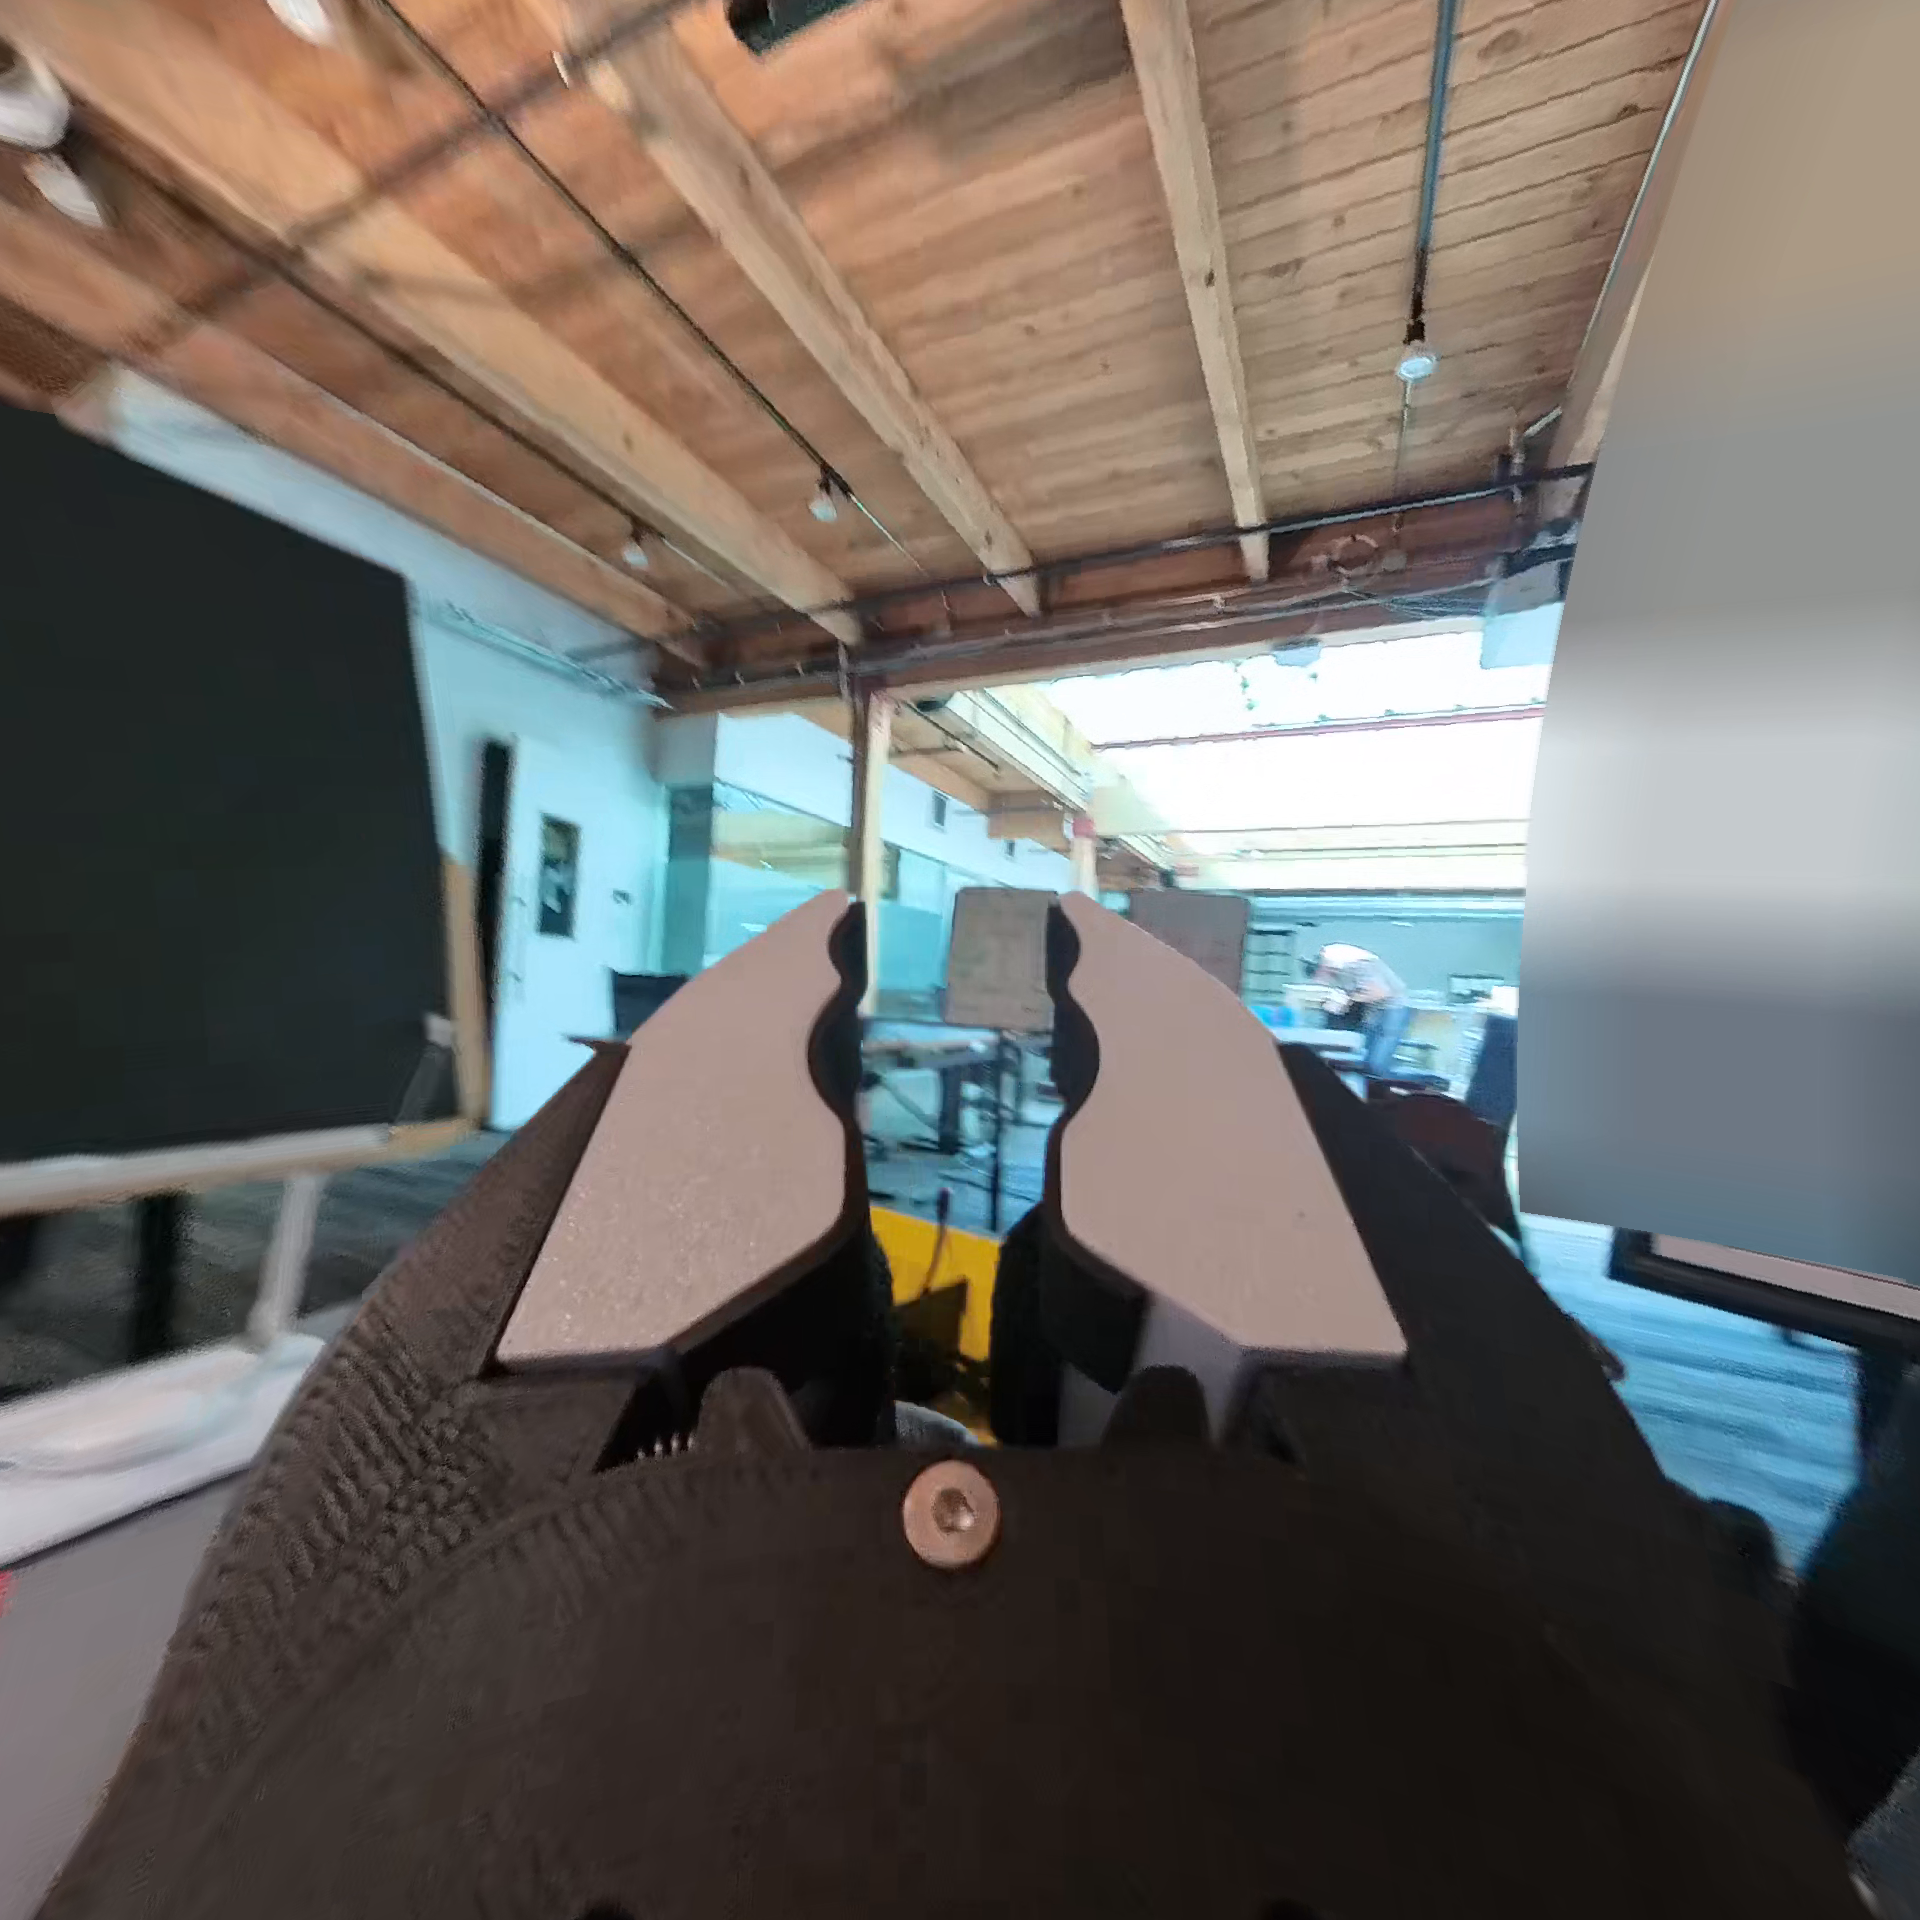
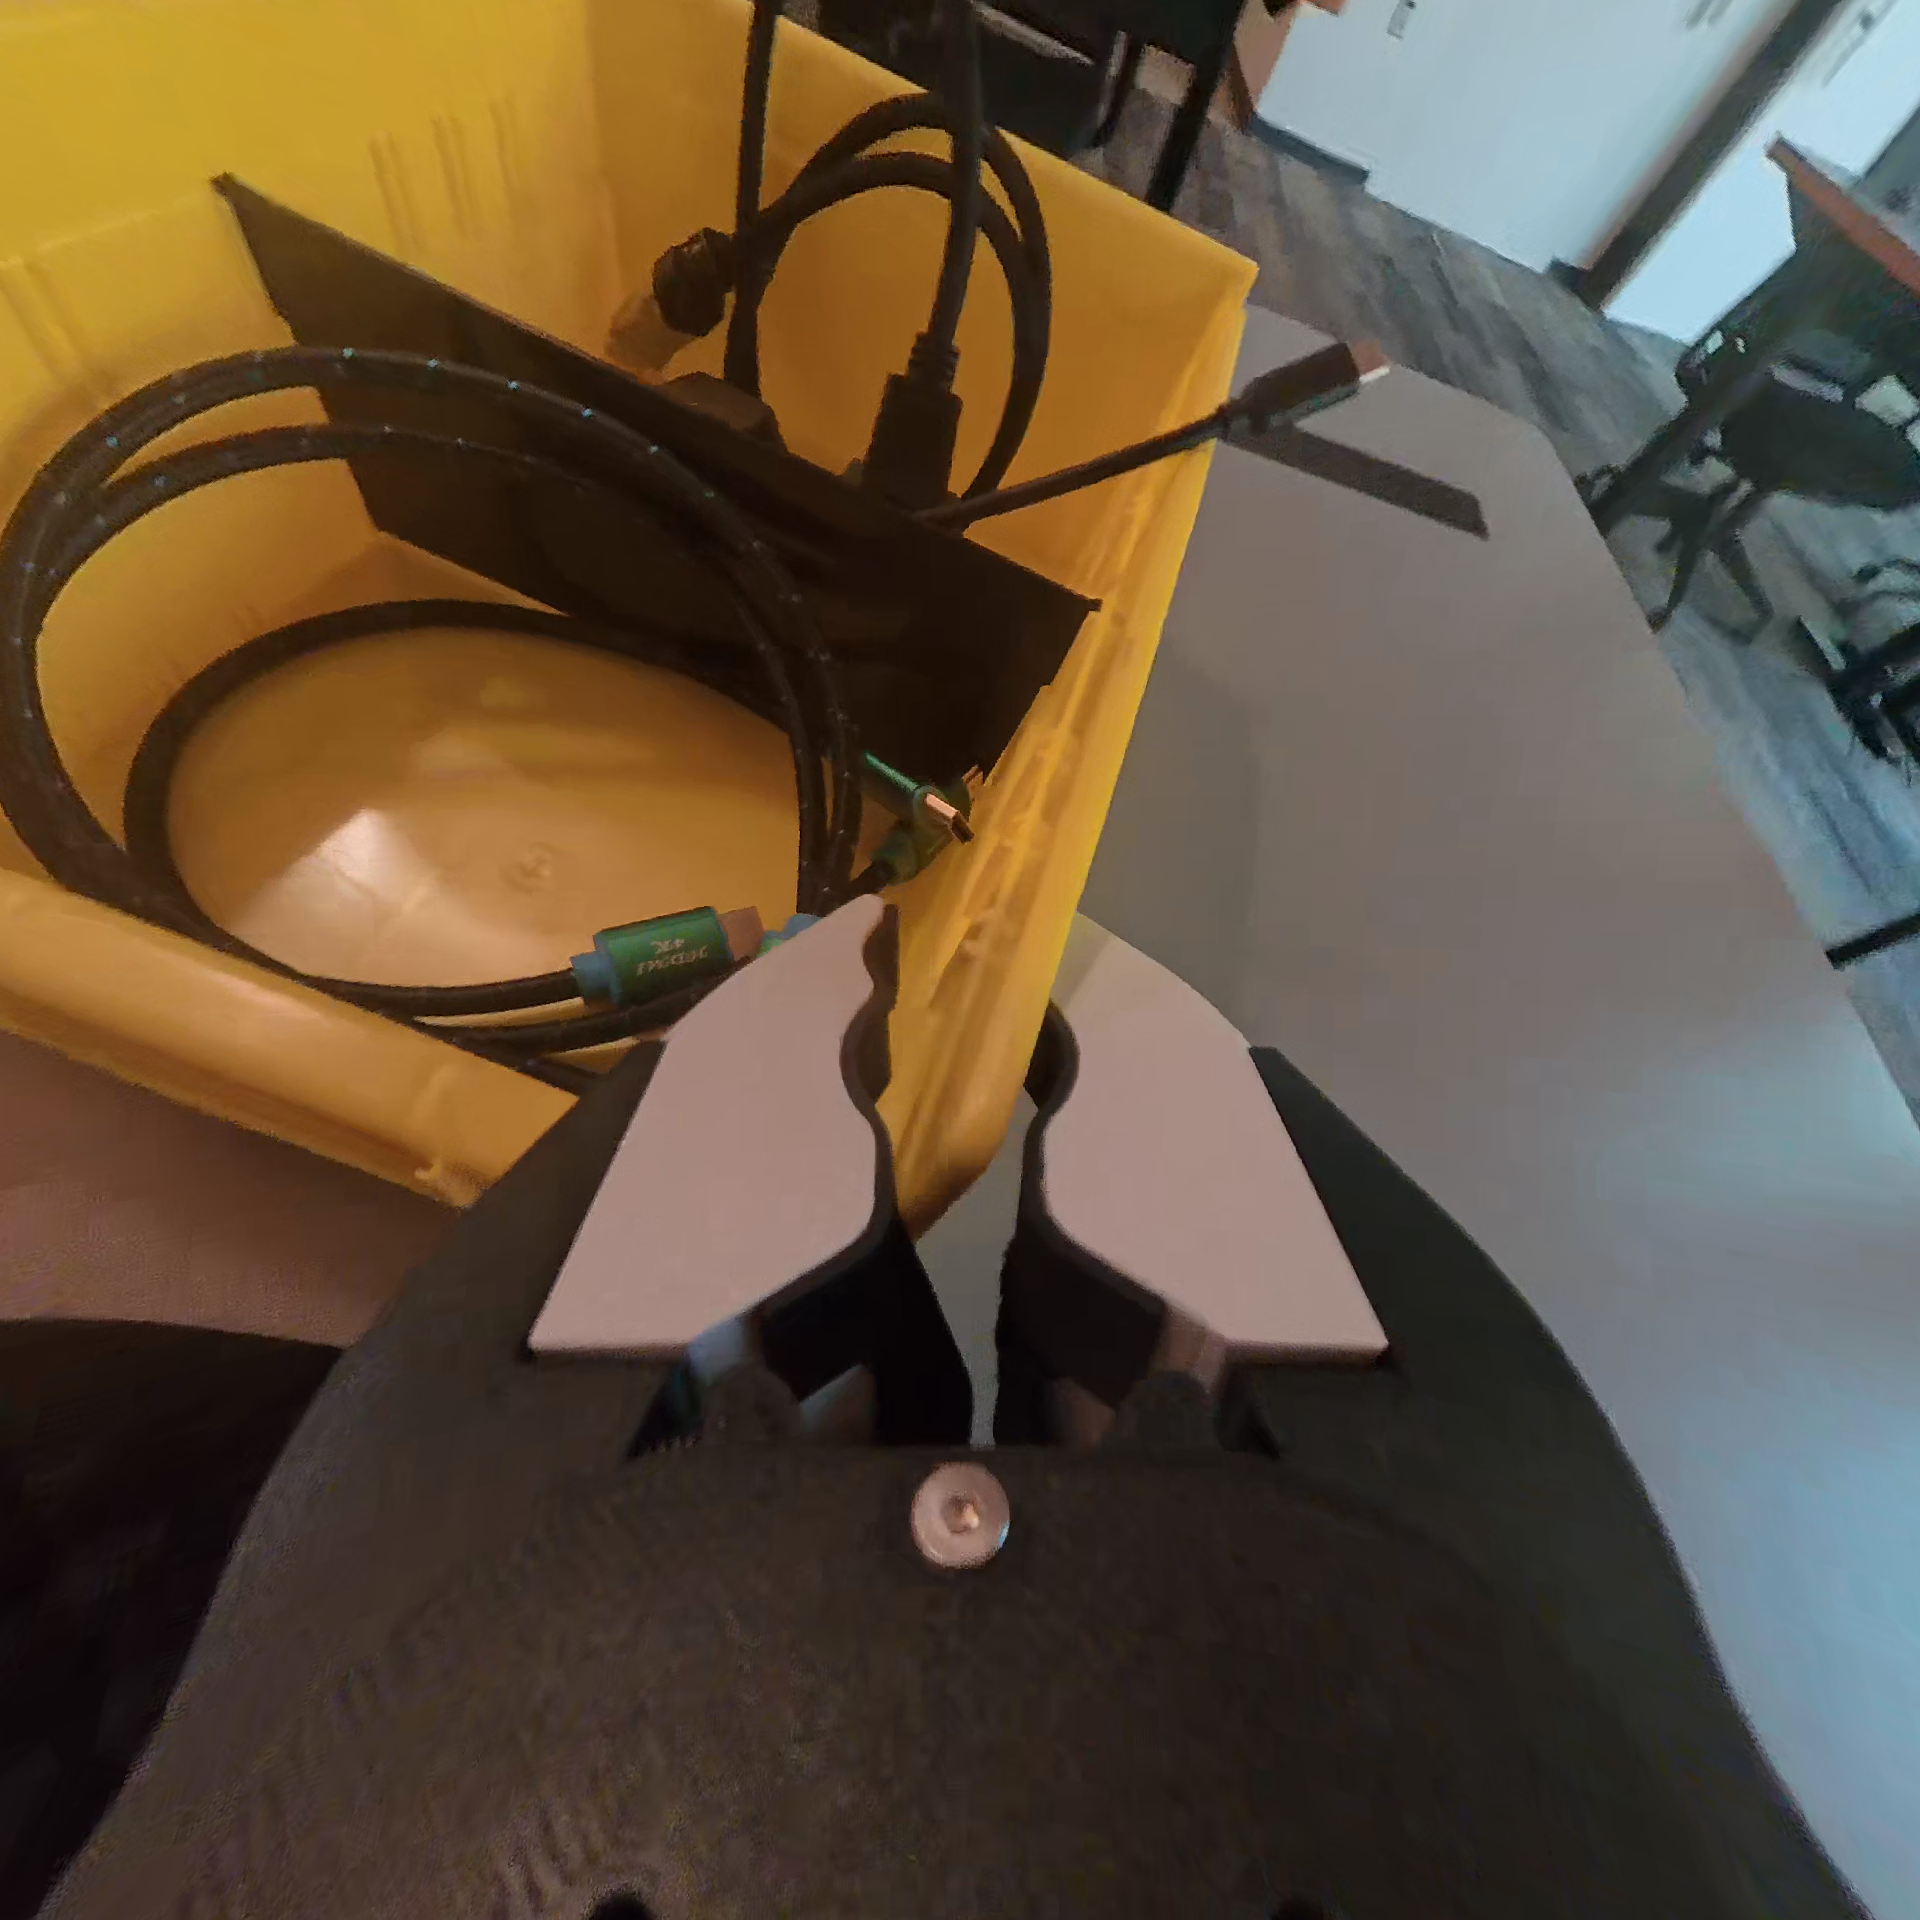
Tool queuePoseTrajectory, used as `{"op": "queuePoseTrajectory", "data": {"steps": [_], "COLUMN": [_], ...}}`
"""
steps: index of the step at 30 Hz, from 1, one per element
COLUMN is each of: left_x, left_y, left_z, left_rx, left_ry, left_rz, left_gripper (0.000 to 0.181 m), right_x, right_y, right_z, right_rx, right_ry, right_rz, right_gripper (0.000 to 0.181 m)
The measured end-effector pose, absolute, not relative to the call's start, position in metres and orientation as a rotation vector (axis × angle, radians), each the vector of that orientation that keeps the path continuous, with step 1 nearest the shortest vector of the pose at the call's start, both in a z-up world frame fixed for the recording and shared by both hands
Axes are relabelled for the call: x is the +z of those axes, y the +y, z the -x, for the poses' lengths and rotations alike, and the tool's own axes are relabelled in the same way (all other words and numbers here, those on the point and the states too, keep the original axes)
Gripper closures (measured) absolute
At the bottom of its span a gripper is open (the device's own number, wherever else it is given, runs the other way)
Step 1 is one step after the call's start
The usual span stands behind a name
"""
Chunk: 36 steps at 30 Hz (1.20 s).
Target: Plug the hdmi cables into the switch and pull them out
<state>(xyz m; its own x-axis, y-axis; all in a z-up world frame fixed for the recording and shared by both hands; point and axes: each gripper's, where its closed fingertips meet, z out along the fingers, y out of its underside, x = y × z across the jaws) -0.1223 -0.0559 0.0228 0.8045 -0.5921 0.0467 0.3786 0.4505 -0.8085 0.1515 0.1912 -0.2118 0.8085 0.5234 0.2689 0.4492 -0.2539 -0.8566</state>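
In the right wrist view a yellow bin [image 2: 1132,582] holds a coiled black braided HDMI cable [image 2: 416,623] with green plugs; one plug [image 2: 665,956] lies by my left fingertip, another [image 2: 925,805] rests against the bin's right wall. A flat black switch [image 2: 644,520] lies slanted across the bin with a black plug [image 2: 914,426] standing at it. My right gripper [image 2: 982,935] is open, and its fingers straddle the bin's near right wall. My left gripper [image 1: 956,914] is open and empty, tilted up toward the ceiling and the room, with a bit of the bin [image 1: 920,1247] showing between its fingers.
A thin black cable with a small plug [image 2: 1320,379] sticks out over the bin's right rim. The bin stands on a grey table [image 2: 1455,883] with a black tape strip [image 2: 1361,483]. Chairs and desks [image 2: 1808,436] stand beyond. A black board [image 1: 208,779] is at left; a person [image 1: 1361,987] is far off.
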Motion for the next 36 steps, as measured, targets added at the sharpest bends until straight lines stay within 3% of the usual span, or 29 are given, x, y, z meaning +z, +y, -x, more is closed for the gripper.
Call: {"op": "queuePoseTrajectory", "data": {"steps": [7, 11, 14, 20, 36], "left_x": [0.072, 0.064, 0.078, 0.076, 0.079], "left_y": [-0.218, -0.34, -0.338, -0.327, -0.324], "left_z": [0.26, 0.232, 0.201, 0.213, 0.207], "left_rx": [-0.163, 0.293, 0.37, 0.175, 0.222], "left_ry": [-0.215, -0.23, -0.102, -0.114, -0.097], "left_rz": [0.412, -0.149, -0.093, -0.114, -0.107], "left_gripper": [0.154, 0.162, 0.162, 0.163, 0.163], "right_x": [-0.214, -0.216, -0.228, -0.227, -0.226], "right_y": [0.169, 0.154, 0.135, 0.123, 0.109], "right_z": [-0.065, -0.018, 0.018, 0.067, 0.172], "right_rx": [-0.001, 0.061, 0.082, -0.018, 0.16], "right_ry": [-0.912, -1.012, -1.124, -1.273, -1.491], "right_rz": [1.832, 1.809, 1.822, 1.799, 1.617], "right_gripper": [0.152, 0.15, 0.16, 0.161, 0.161]}}
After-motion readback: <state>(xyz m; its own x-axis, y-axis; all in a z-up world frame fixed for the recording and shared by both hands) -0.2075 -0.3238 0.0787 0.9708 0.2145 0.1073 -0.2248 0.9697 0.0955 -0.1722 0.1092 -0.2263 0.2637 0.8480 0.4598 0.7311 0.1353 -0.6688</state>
